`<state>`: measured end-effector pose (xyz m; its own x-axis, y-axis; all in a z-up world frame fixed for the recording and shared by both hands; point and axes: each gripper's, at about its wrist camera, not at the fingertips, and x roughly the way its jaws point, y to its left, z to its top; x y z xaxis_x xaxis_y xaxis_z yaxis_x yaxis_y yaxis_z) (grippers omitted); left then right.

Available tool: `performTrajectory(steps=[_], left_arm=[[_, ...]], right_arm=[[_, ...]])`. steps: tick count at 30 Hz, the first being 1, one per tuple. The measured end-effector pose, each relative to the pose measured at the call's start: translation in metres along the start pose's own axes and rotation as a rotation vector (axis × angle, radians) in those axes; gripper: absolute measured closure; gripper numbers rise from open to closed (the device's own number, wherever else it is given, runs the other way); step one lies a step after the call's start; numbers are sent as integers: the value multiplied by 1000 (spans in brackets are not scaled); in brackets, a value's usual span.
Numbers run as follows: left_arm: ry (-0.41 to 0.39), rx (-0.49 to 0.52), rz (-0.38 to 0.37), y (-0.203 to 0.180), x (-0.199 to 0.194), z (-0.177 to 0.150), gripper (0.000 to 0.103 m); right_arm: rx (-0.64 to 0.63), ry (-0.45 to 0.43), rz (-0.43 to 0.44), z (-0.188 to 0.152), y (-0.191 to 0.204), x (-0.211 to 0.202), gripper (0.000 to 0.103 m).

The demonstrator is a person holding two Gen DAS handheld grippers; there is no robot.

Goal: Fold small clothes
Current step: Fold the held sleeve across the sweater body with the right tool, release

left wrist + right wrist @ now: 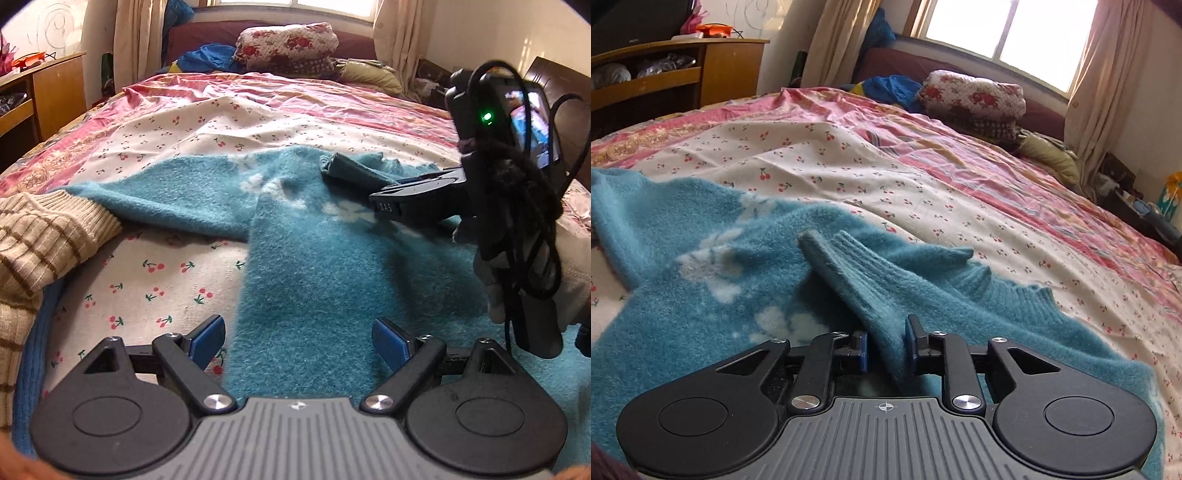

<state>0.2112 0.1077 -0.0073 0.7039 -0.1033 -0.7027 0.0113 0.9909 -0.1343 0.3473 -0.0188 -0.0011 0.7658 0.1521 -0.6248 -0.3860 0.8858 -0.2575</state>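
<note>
A fuzzy teal sweater [317,266] with white flower shapes lies spread on the cherry-print bed sheet [155,280]. My left gripper [299,341] hovers open over the sweater's near part, with nothing between its blue pads [208,338]. One teal sleeve [864,280] is drawn across the sweater's body and runs between the fingers of my right gripper [886,347]. Those jaws stand a little apart: the sleeve rests against the right pad [911,345] and a gap shows at the left one. Seen from the left wrist, the right gripper [391,201] sits at the right, with the sleeve's cuff [343,168] sticking out past it.
A beige striped knit garment [48,236] lies at the left edge of the bed. A folded floral quilt [975,99] and blue cloth [890,88] sit at the far end under the window. A wooden shelf unit [676,74] stands left of the bed.
</note>
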Motion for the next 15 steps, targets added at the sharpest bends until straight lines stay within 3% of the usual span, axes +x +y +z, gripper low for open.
performTrajectory(steps=[2,15], left_arm=[[6,-1,8,1,1,0,11],[56,2,63,5,4,0,11]], right_arm=[[-1,-6,27,1,4,-3,72],[20,48,37,3,14,-3,71]])
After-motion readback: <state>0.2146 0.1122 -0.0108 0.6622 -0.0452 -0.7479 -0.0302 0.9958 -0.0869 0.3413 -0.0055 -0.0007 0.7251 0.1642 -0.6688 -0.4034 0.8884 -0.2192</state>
